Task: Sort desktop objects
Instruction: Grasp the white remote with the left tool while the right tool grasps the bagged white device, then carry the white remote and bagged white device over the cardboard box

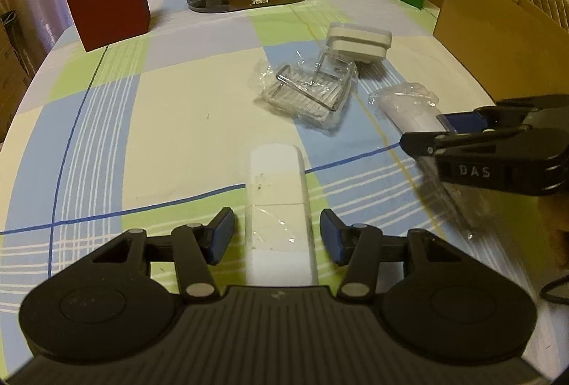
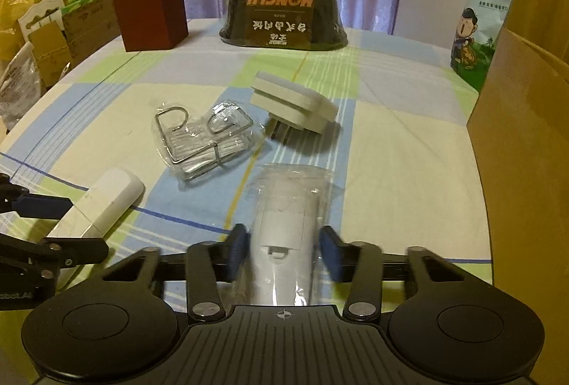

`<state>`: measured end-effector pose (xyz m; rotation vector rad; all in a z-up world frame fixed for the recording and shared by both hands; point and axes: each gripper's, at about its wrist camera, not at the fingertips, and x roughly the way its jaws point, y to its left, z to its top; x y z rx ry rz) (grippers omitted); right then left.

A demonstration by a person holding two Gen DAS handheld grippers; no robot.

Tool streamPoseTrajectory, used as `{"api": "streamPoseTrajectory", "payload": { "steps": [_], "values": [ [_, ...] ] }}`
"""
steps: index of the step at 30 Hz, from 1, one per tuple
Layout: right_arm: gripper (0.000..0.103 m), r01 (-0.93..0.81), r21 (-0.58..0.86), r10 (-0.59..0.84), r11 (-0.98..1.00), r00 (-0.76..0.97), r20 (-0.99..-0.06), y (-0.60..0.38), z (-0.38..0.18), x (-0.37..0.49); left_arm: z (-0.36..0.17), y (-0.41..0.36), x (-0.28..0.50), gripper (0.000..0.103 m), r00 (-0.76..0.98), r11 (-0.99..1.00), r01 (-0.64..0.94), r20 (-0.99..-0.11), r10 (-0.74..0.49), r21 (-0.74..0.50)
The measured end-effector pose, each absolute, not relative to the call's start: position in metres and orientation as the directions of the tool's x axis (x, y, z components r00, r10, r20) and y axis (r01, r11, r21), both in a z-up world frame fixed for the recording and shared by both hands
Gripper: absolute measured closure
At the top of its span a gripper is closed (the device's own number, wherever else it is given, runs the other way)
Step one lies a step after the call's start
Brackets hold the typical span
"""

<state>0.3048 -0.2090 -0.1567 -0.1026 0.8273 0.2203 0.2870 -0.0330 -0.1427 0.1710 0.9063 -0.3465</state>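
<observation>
- On the left of the checked tablecloth (image 1: 106, 121), the left gripper (image 1: 276, 235) stands wide open with nothing held; the white bar-shaped box (image 1: 279, 207) lies lengthwise between its blue pads, a gap showing on each side.
- To close well there, the pads should meet the box's long flanks squarely and level, since its film wrap looks slippery.
- Mid-table, the bagged wire rack (image 2: 204, 143) and the white plug adapter (image 2: 295, 107) lie near each other, clear of both tools.
- Further right, the right gripper (image 2: 282, 253) is also open, straddling the bagged white tube-like item (image 2: 284, 217); the blurred pads make it hard to say whether they touch the bag yet.
- A centred grip on the firm body, not the loose plastic, would serve best.
- At the far right stands the open cardboard box (image 2: 512, 143), perhaps the sorting bin.
</observation>
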Motion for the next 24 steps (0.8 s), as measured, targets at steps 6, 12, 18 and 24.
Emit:
{"api": "streamPoseTrajectory", "payload": {
  "steps": [6, 12, 18, 24],
  "values": [
    [0.066, -0.235, 0.010, 0.163, 0.972, 0.641, -0.750, -0.211, -0.153, 0.293, -0.140, -0.032, 0.282, 0.068, 0.559, 0.928, 0.372, -0.798, -0.226, -0.003],
    [0.066, -0.231, 0.039, 0.180, 0.972, 0.627, -0.758, -0.215, -0.150, 0.268, -0.138, -0.026, 0.259, 0.068, 0.546, 0.926, 0.378, -0.805, -0.231, -0.008],
    [0.066, -0.218, 0.059, 0.184, 0.974, 0.616, -0.766, -0.219, -0.142, 0.243, -0.129, -0.021, 0.236, 0.068, 0.536, 0.932, 0.363, -0.814, -0.224, -0.018],
    [0.066, -0.208, 0.070, 0.187, 0.976, 0.622, -0.760, -0.220, -0.123, 0.215, -0.112, -0.022, 0.215, 0.068, 0.537, 0.934, 0.357, -0.812, -0.227, -0.026]
  ]
}}
